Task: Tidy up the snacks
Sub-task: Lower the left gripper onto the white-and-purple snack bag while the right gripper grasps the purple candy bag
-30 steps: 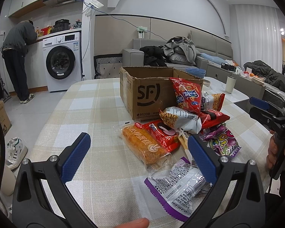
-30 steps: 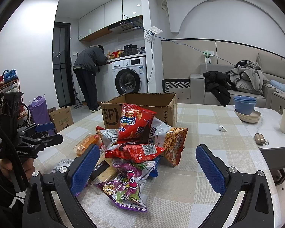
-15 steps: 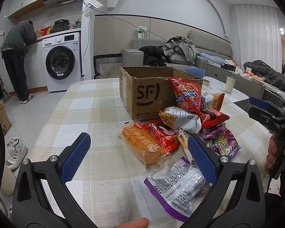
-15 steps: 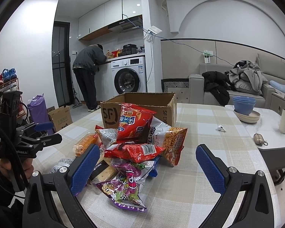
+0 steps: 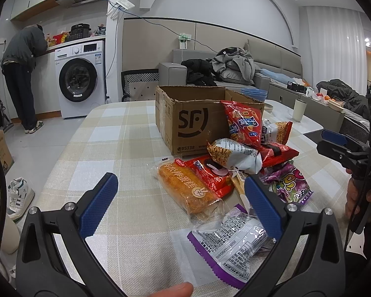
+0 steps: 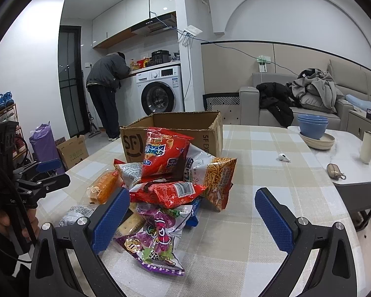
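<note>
A pile of snack bags lies on the checked tablecloth in front of an open cardboard box (image 5: 193, 121), also in the right wrist view (image 6: 175, 128). A red chip bag (image 6: 160, 153) leans on the box. An orange cake pack (image 5: 188, 190), a purple-edged silver pack (image 5: 232, 242) and a purple candy bag (image 6: 155, 237) lie nearest. My left gripper (image 5: 180, 203) is open and empty above the cake pack. My right gripper (image 6: 193, 220) is open and empty over the candy bag.
Blue bowls on a plate (image 6: 314, 133), a cup (image 6: 368, 146), an earbud (image 6: 283, 158) and a small pouch (image 6: 334, 170) sit at the table's right. A person (image 6: 106, 94) stands at the washing machine (image 6: 158, 91). A sofa (image 6: 309, 99) is behind.
The right gripper has come a little closer to the snack pile and tilted down. The left gripper has barely moved.
</note>
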